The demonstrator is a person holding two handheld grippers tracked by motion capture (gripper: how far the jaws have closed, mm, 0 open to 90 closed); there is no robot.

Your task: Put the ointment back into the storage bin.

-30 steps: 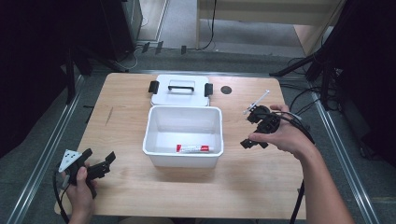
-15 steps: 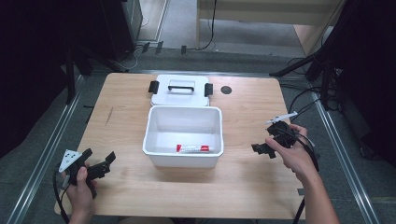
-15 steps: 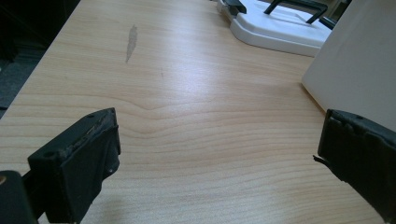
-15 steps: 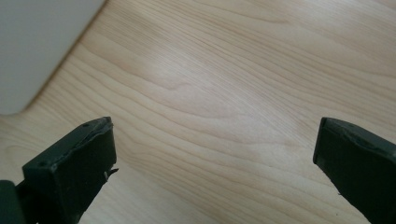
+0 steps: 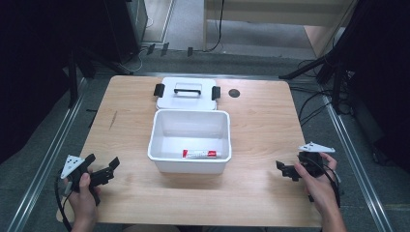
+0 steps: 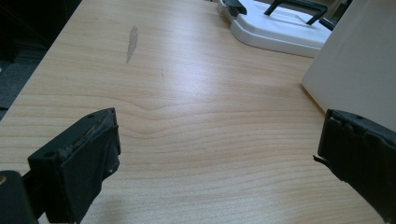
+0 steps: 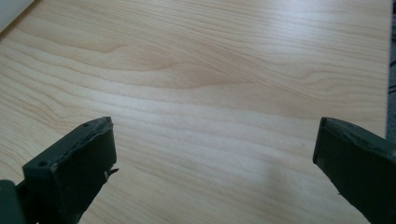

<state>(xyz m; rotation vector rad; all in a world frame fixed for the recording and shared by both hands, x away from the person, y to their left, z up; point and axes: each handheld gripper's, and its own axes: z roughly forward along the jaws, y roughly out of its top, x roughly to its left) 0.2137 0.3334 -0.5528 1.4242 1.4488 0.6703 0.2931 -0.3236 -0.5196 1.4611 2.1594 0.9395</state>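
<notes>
Overhead, tube [image 5: 202,153] inside bin [image 5: 189,165], hidden from both gripper views

even overhead light, dark surroundings; soft glare on table [image 7: 224,70], perhaps slightly blurred.

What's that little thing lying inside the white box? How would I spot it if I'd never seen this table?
Start at the wooden table and find the open white box in its middle, just in front of its lid. On the box floor, by the near wall, lies a small tube. It is white with red on it, and it is the one thing in the box.
</notes>
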